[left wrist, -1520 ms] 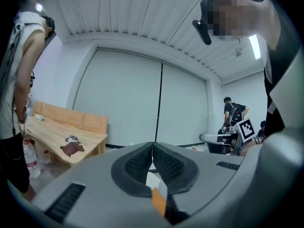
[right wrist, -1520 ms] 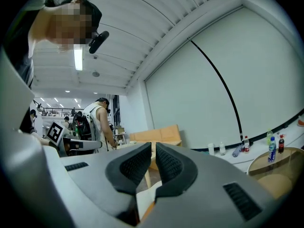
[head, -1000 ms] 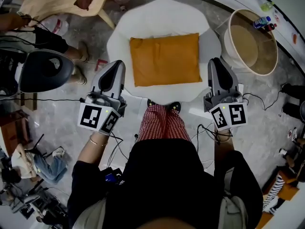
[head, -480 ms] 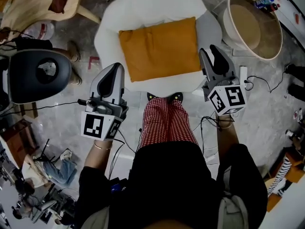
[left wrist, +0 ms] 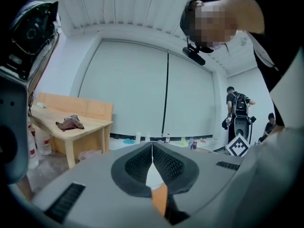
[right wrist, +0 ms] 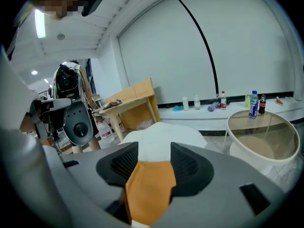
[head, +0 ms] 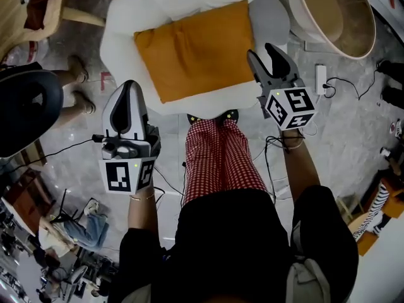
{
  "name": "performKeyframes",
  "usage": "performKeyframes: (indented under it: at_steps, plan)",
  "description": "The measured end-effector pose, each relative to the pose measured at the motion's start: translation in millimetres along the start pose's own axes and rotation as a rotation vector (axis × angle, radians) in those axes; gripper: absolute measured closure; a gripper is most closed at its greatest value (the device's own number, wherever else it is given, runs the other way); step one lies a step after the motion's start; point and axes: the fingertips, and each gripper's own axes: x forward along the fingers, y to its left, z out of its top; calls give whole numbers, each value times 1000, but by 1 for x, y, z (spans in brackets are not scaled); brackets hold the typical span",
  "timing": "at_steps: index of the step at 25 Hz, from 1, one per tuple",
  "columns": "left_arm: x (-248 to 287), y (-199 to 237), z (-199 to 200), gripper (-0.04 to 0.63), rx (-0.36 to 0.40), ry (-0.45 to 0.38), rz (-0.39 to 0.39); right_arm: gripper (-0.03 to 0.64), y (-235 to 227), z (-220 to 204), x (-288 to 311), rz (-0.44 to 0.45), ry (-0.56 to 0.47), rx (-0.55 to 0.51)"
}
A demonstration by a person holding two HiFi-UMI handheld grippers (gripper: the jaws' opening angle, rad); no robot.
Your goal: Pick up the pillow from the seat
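Observation:
An orange pillow [head: 192, 49] lies flat on the white cushioned seat [head: 120, 24] at the top of the head view. My right gripper [head: 266, 54] hovers at the pillow's right edge, and its jaws are opening with nothing pressed between them. The right gripper view shows the pillow [right wrist: 149, 184] through the gap of that gripper [right wrist: 153, 158], with the seat [right wrist: 161, 134] beyond. My left gripper [head: 125, 86] is shut and empty, just off the seat's front left edge. In the left gripper view its jaws [left wrist: 152, 148] meet, with a sliver of pillow [left wrist: 160, 199] below them.
A round beige tub table [head: 331, 14] stands right of the seat. A wooden table [head: 25, 5] is at the far left, with a black chair [head: 25, 106] and another person's feet [head: 79, 87] nearby. Cables and a power strip [head: 320, 79] lie on the floor. My own checked trouser leg [head: 218, 163] is below.
Both grippers have moved forward toward the seat. The right gripper's jaws went from shut to open and now reach the pillow's right edge. The left stays shut.

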Motion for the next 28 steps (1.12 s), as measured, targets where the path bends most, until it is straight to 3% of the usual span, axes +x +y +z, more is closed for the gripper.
performKeyframes:
  at_steps: [11, 17, 22, 28]
  plan:
    - [25, 3, -72, 584, -38, 80, 2, 379, -36, -69, 55, -9, 92, 2]
    - [28, 18, -97, 584, -44, 85, 17, 376, -48, -101, 73, -37, 124, -28]
    - [31, 27, -115, 584, -94, 77, 45, 375, -56, -128, 85, -46, 168, -2]
    - [31, 22, -130, 584, -97, 111, 37, 374, -74, -160, 96, -69, 223, 17]
